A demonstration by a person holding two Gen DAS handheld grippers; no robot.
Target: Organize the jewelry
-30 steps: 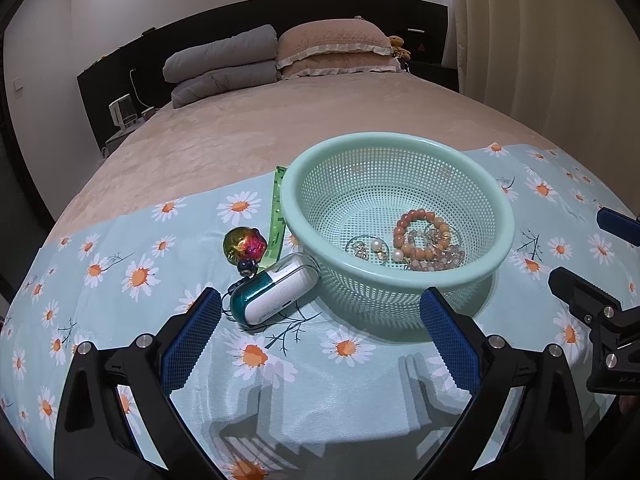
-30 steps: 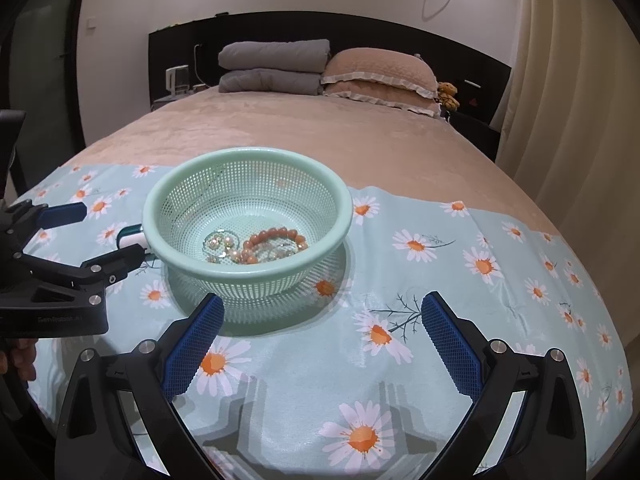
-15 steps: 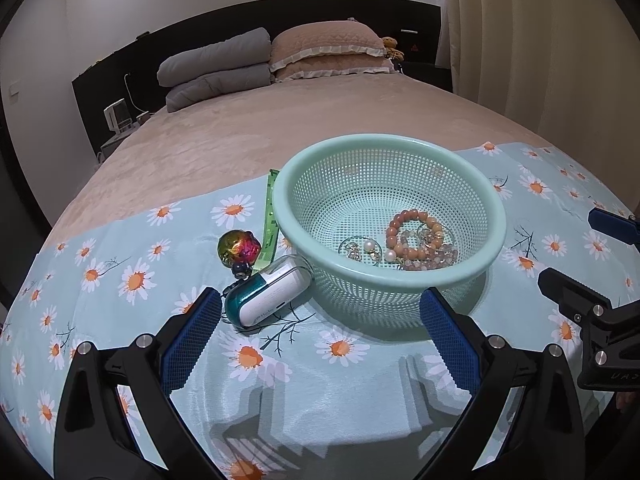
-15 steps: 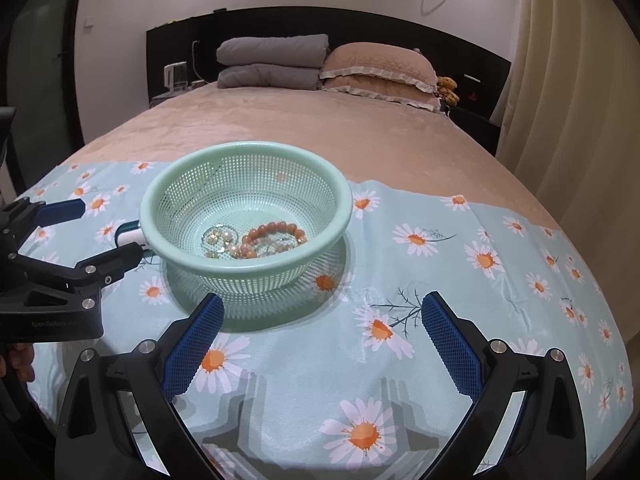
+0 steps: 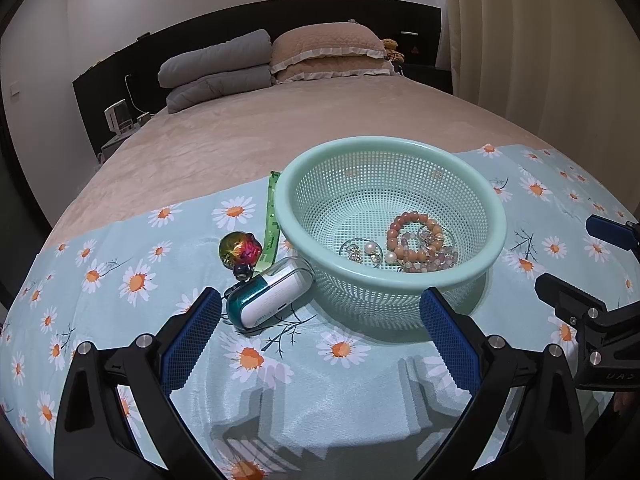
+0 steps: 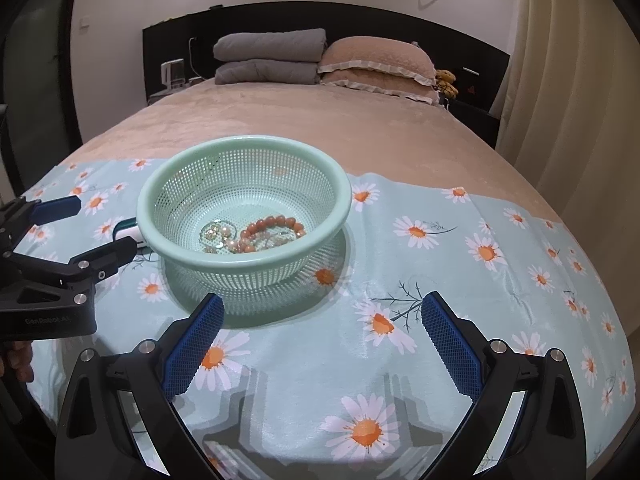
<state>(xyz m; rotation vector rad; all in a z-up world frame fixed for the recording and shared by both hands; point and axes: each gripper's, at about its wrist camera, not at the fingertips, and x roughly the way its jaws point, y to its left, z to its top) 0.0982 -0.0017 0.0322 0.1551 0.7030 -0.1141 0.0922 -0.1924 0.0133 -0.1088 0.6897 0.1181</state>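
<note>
A mint-green mesh basket (image 5: 476, 196) stands on a daisy-print cloth (image 5: 120, 280) on the bed. Inside lie an orange bead bracelet (image 5: 416, 236), paler bead strands and pearl pieces (image 5: 366, 250). The basket (image 6: 288, 258) and the bracelet (image 6: 272, 224) also show in the right wrist view. My left gripper (image 5: 320, 332) is open and empty, just short of the basket's near side. My right gripper (image 6: 320, 340) is open and empty, in front of the basket to its right. Each gripper shows at the edge of the other's view.
Left of the basket lie a teal-and-white case (image 5: 266, 300), an iridescent ball charm (image 5: 240, 250) and a green strip (image 5: 272, 220). Pillows (image 5: 324, 52) and a folded grey duvet (image 5: 216, 72) lie at the bed's head. A curtain (image 6: 580, 100) hangs at right.
Both grippers have drawn back slightly from the basket and stay open. The basket and the objects around it have not moved.
</note>
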